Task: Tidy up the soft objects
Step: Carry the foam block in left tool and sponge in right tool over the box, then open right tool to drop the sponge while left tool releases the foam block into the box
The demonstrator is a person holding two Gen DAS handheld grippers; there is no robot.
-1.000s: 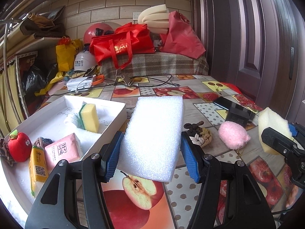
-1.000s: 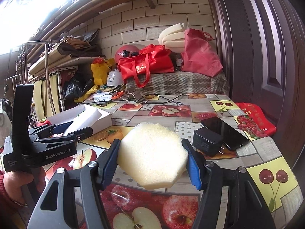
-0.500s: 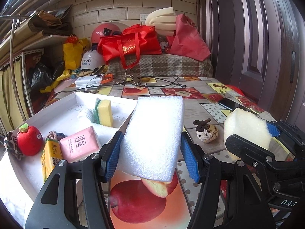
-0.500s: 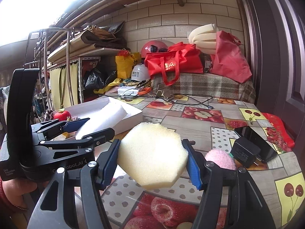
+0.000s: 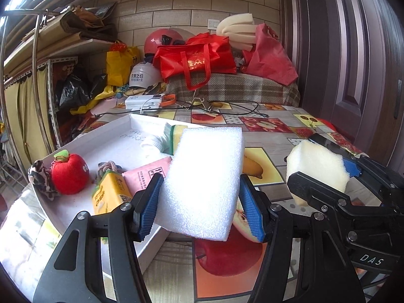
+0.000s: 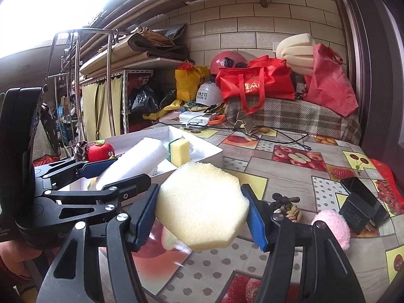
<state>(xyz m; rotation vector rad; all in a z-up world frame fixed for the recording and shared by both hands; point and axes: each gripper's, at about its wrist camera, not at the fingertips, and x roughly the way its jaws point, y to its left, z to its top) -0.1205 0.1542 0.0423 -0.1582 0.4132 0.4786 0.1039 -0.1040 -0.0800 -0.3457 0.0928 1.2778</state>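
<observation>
Left wrist view
Left gripper (image 5: 202,207): black frame, ribbed blue pads clamped on both sides of the white foam block (image 5: 204,181), held clear of the table and over the tray's near right corner.
White foam block: rectangular slab, fine grainy surface, rounded corners, tilted slightly toward 1 o'clock.
Tray (image 5: 83,139): shallow white box at 9 to 10 o'clock of the block, lying on the table (image 5: 272,128).
Tray contents: plush red apple (image 5: 69,174), a yellow packet (image 5: 109,194), a pink tissue pack (image 5: 146,174) and a yellow-green scrub sponge (image 5: 176,135).
Right gripper (image 5: 328,176): at 3 o'clock, seen side on, gripping the cream sponge (image 5: 315,166).

Right wrist view
Right gripper (image 6: 204,209): blue pads pressed on the cream sponge (image 6: 202,204), which hangs above the table (image 6: 290,176).
Cream sponge: porous, pale yellow, roughly hexagonal outline with flat cut edges.
Left gripper (image 6: 111,176): at 9 o'clock, lying nearly level, pointing toward 2 o'clock, the foam block (image 6: 136,161) between its fingers; a hand (image 6: 15,257) shows at the lower left edge.
Tray (image 6: 207,151): at 11 o'clock, just beyond both grippers.
Table: glossy cloth with fruit squares.
Loose items: a knotted rope toy (image 6: 287,207) and a fuzzy pink ball (image 6: 333,224) at 3 o'clock, on the table.
</observation>
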